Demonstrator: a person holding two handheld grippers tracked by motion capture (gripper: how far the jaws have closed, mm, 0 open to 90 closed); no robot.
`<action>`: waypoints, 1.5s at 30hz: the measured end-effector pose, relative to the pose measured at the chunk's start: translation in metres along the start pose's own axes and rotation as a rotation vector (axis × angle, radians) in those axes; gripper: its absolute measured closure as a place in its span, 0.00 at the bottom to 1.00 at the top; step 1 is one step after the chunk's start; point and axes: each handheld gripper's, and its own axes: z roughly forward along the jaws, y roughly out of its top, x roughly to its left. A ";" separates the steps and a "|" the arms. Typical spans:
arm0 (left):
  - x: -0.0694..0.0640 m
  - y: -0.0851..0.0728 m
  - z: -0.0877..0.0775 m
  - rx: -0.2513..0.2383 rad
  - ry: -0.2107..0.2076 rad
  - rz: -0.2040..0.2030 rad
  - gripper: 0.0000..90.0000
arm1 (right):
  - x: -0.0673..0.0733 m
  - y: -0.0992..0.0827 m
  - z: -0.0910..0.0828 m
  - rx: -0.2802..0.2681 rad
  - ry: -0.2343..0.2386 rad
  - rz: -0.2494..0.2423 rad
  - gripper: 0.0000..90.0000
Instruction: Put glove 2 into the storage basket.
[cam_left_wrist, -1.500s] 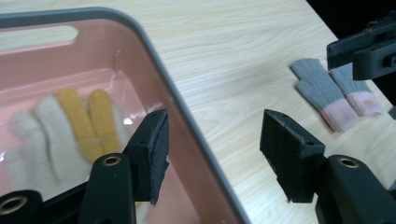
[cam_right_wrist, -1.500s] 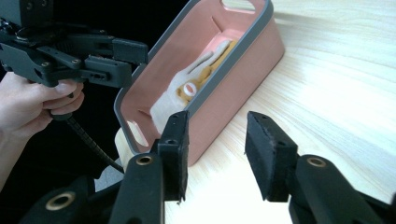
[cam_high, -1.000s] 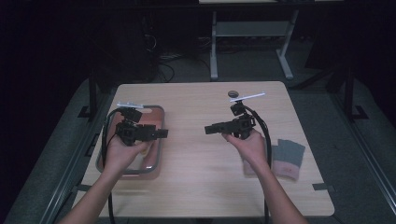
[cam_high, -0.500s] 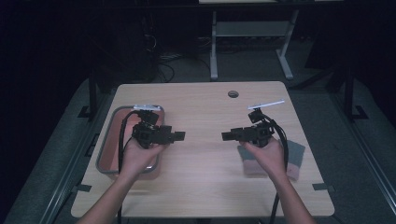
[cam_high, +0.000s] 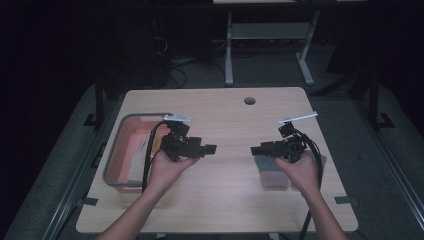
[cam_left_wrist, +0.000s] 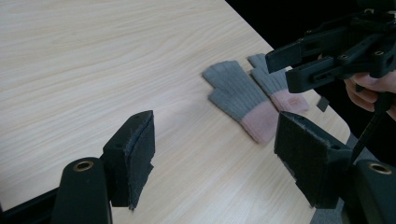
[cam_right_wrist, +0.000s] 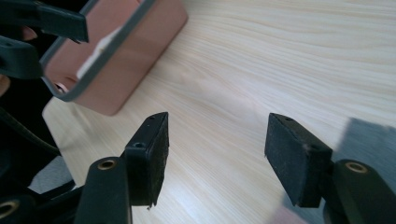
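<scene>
Fingers of left gripper apart, empty, gloves lying beyond

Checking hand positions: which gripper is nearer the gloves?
Right. The right gripper hovers just above the gloves at the table's right side; the left gripper is across the table, beside the tray.

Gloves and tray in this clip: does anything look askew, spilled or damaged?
Nothing stands out. Two grey gloves with pink cuffs lie flat side by side near the table's right edge. The pink tray sits level at the left. The left gripper and right gripper are open, holding nothing.
</scene>
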 end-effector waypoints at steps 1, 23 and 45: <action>-0.001 0.000 0.001 -0.001 -0.002 0.004 0.32 | -0.003 -0.002 -0.003 0.000 -0.012 0.000 0.44; -0.028 0.000 0.034 -0.012 -0.068 0.047 0.32 | -0.032 -0.032 -0.030 0.054 -0.186 -0.029 0.49; -0.060 -0.009 0.071 0.028 -0.132 0.094 0.31 | -0.080 -0.078 -0.051 0.105 -0.336 0.048 0.51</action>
